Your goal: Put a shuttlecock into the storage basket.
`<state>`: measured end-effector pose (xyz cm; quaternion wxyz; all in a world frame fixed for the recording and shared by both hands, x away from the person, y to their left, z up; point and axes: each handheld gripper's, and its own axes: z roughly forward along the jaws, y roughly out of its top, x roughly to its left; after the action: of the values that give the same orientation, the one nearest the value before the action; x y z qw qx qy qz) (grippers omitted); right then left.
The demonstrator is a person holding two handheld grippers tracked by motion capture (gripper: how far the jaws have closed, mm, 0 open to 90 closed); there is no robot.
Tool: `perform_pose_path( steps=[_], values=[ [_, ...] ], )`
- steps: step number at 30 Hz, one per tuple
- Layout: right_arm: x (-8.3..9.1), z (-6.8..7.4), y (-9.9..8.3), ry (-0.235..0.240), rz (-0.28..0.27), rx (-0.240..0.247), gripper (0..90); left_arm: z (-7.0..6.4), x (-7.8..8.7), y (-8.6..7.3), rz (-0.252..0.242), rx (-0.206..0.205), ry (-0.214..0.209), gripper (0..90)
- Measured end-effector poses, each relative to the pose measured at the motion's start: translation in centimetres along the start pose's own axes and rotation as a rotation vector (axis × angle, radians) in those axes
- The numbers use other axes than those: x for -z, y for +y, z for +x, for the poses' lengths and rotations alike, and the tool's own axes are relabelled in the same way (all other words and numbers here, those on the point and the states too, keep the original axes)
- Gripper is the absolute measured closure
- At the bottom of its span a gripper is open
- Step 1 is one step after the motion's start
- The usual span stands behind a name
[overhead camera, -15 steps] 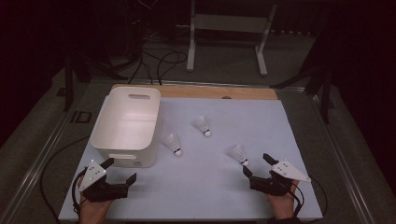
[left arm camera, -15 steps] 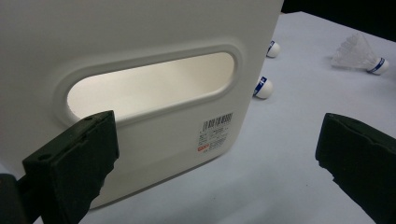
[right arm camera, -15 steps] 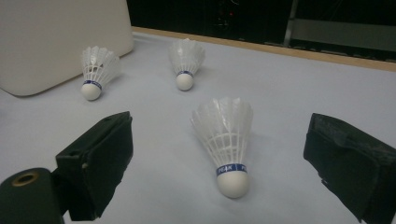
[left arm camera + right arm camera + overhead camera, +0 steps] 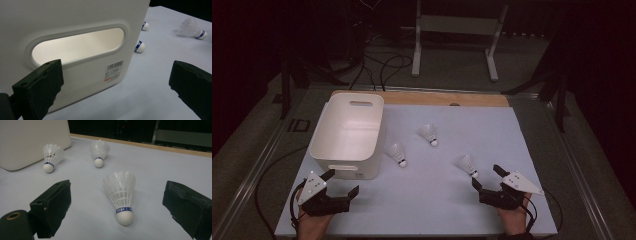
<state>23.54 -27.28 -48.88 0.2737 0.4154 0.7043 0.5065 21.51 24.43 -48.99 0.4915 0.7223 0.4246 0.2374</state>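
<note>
Three white shuttlecocks lie on the pale table sheet [image 4: 437,200]. One shuttlecock [image 4: 467,164] [image 4: 121,192] lies just ahead of my right gripper [image 4: 486,176] [image 4: 118,195], cork toward it, between the open jaws but untouched. The other two shuttlecocks [image 4: 397,153] [image 4: 428,134] lie farther in, toward the middle. A white bin [image 4: 349,132] with handle slots stands at the left. My left gripper [image 4: 342,181] [image 4: 115,92] is open and empty, close to the bin's near wall [image 4: 75,37].
A wooden strip [image 4: 442,98] runs along the table's far edge. Beyond it stand a white metal frame [image 4: 457,30] and floor cables [image 4: 382,65]. A barcode label [image 4: 113,71] sits on the bin's near wall.
</note>
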Motion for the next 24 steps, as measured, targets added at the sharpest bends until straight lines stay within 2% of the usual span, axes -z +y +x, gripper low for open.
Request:
perform_pose_path(
  steps=[7, 10, 13, 16, 21, 24],
  values=[
    [0.0, 0.0, 0.0, 0.005, 0.001, -0.003, 8.1, -0.1, -0.1, 0.0, 0.003, -0.008, -0.004, 0.2],
    [0.0, 0.0, 0.0, 0.005, 0.000, -0.003, 8.1, -0.2, 0.0, 0.1, -0.003, -0.004, -0.007, 0.2],
    [-0.1, -0.1, -0.1, 0.001, -0.002, -0.012, 8.1, -0.1, 0.0, 0.4, -0.013, 0.018, -0.022, 0.2],
    [0.0, -0.2, -0.1, -0.004, 0.003, -0.009, 8.1, -0.1, 0.1, 0.6, -0.012, 0.019, -0.024, 0.2],
    [-0.1, -0.2, -0.2, 0.002, -0.005, -0.010, 8.1, -0.6, 0.6, 1.4, -0.004, -0.023, -0.026, 0.2],
    [-0.1, -0.2, -0.2, 0.008, -0.004, -0.004, 8.0, -1.1, 0.9, 1.9, -0.016, -0.043, -0.033, 0.2]
  ],
)
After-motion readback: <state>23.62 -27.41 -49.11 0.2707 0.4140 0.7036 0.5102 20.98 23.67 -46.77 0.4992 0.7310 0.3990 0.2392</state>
